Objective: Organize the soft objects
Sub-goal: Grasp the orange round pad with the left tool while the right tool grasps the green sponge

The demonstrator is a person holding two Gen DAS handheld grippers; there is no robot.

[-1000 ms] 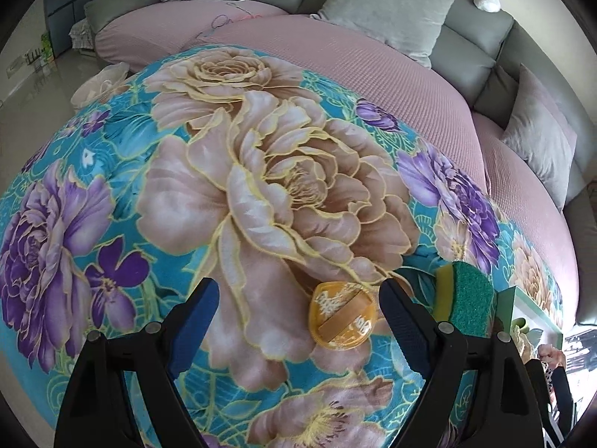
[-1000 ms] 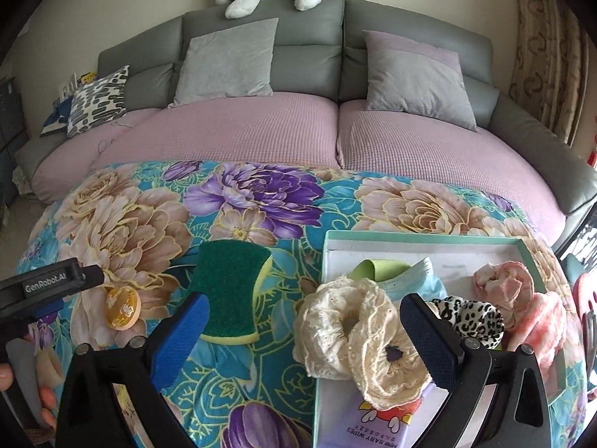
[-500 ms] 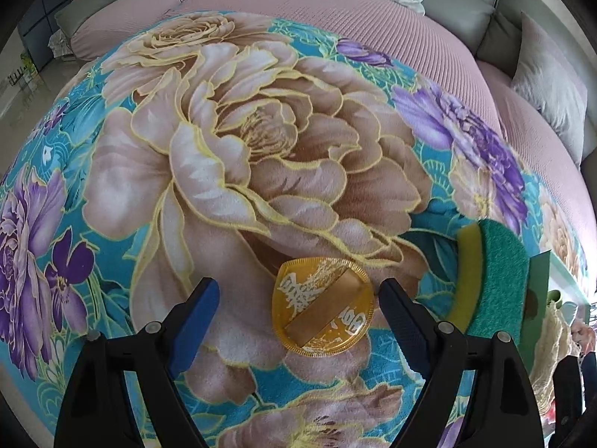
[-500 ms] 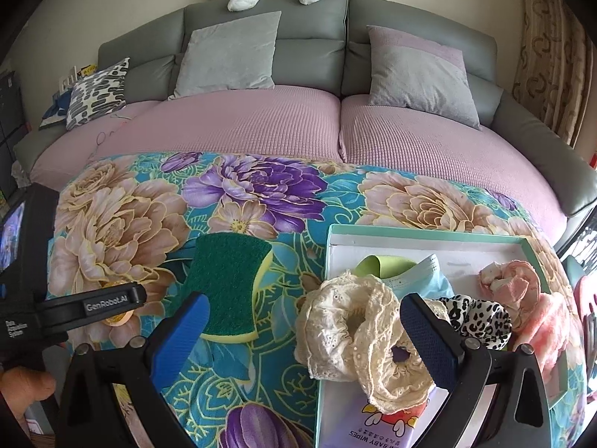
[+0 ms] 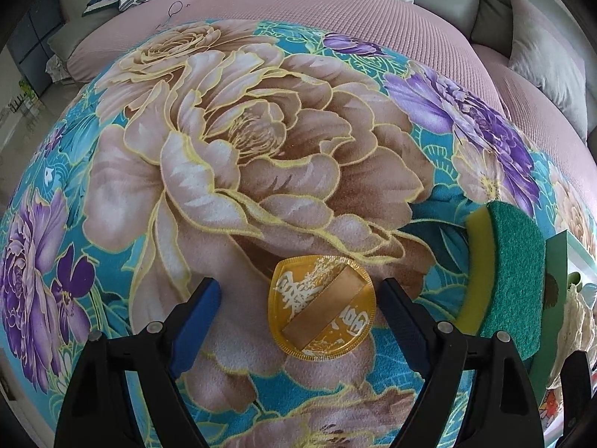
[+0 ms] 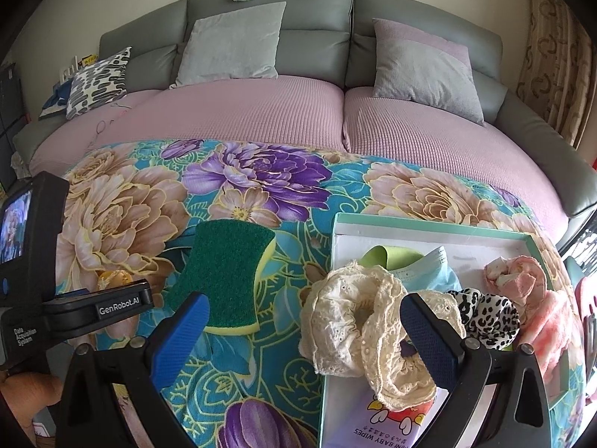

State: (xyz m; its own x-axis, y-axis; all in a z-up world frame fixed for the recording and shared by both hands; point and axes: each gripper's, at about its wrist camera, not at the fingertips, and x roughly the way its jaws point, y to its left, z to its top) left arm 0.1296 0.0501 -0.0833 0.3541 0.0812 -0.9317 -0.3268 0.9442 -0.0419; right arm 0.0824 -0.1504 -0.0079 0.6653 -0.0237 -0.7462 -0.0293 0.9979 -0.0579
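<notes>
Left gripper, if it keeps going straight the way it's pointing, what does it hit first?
Most likely the round yellow puff, lying on the floral blanket between the open fingers of the left gripper. Depth is hard to judge, so it may meet blanket alongside it.

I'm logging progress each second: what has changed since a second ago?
The left gripper has moved in on the gold powder puff, which now lies between its open jaws, not gripped. The sponge, the tray and the open right gripper stayed put.
</notes>
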